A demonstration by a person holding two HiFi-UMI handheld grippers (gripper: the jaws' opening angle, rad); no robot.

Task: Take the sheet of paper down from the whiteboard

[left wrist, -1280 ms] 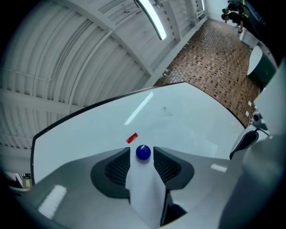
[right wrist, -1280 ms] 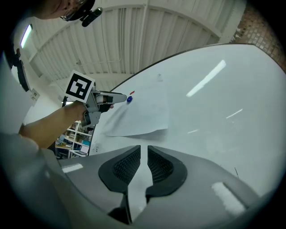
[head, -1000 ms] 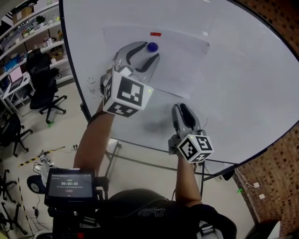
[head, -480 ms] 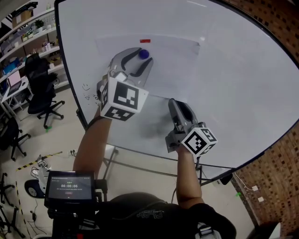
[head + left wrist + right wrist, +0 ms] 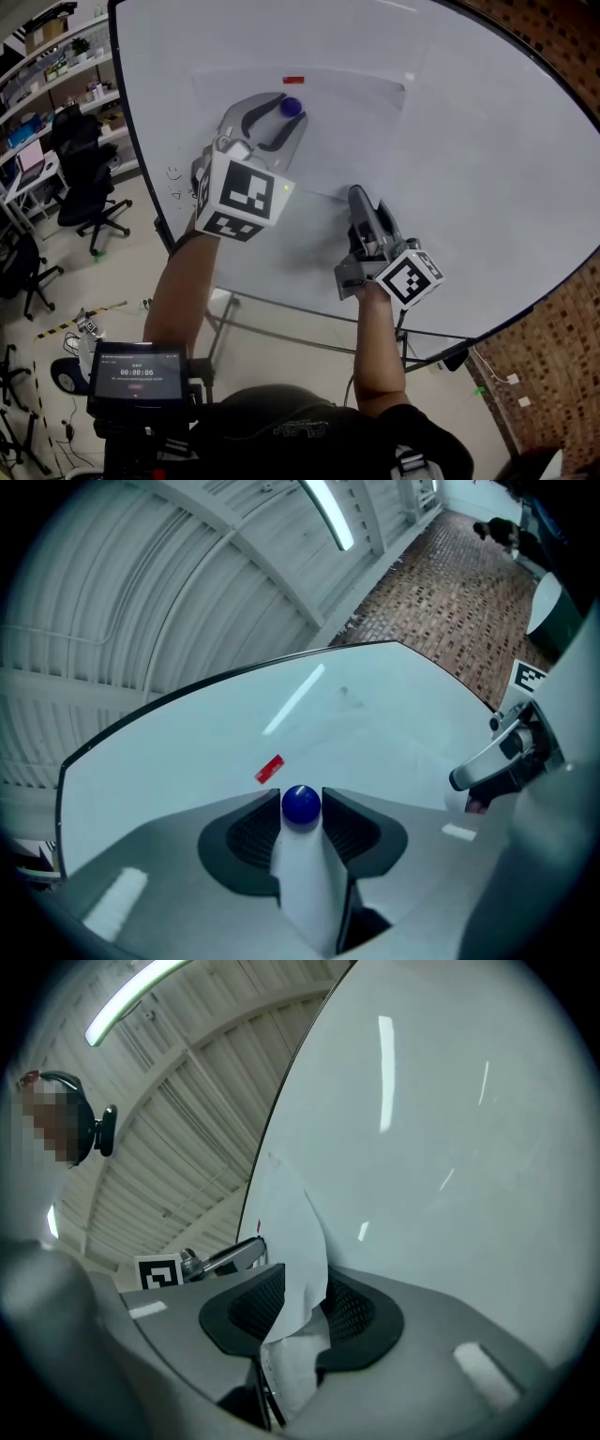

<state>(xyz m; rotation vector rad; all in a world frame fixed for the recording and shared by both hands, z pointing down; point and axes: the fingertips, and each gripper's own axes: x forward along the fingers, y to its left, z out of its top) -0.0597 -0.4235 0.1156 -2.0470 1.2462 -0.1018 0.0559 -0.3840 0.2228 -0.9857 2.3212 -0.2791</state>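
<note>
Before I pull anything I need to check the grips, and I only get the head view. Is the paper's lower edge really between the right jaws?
Observer: Yes. The right gripper view shows the sheet of paper standing between the jaws of the right gripper. They are closing, with the pads not yet pressing it.
Operator: And the left one?
Observer: The jaws of the left gripper are closing on the blue magnet, which fills the gap and touches both pads.
</note>
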